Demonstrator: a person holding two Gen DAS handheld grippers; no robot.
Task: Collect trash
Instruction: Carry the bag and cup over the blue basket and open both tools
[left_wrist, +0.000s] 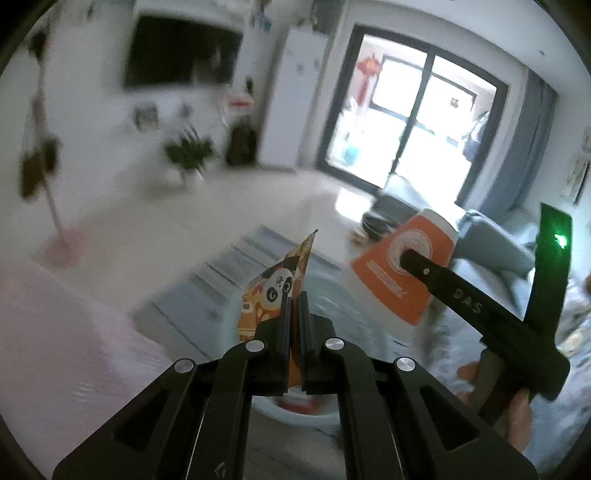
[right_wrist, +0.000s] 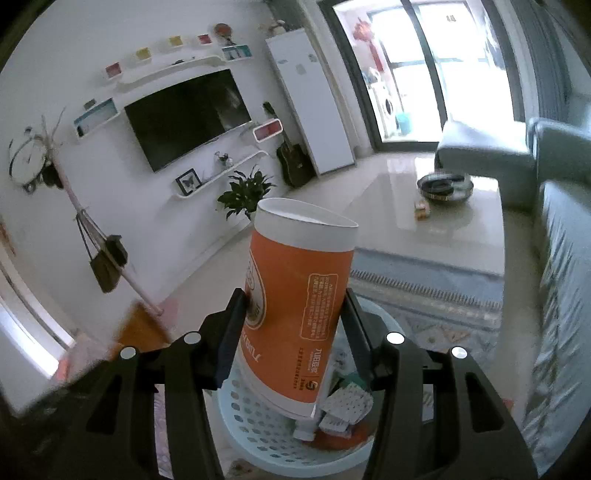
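My left gripper (left_wrist: 293, 295) is shut on an orange snack wrapper (left_wrist: 275, 284) with a panda print, held up over a pale blue perforated trash basket (left_wrist: 295, 415). My right gripper (right_wrist: 295, 295) is shut on an orange and white paper cup (right_wrist: 295, 306), tilted, held above the same basket (right_wrist: 255, 432). The cup (left_wrist: 397, 266) and the right gripper's finger (left_wrist: 443, 280) also show at the right of the left wrist view. Several bits of trash (right_wrist: 343, 406) lie inside the basket.
A glossy white coffee table (right_wrist: 443, 236) carries a dark round tray (right_wrist: 445, 186) and a small packet (right_wrist: 423, 210). A grey-blue sofa (right_wrist: 561, 258) is on the right, a patterned rug (right_wrist: 443, 299) under the table. TV wall, plant and coat stand are far left.
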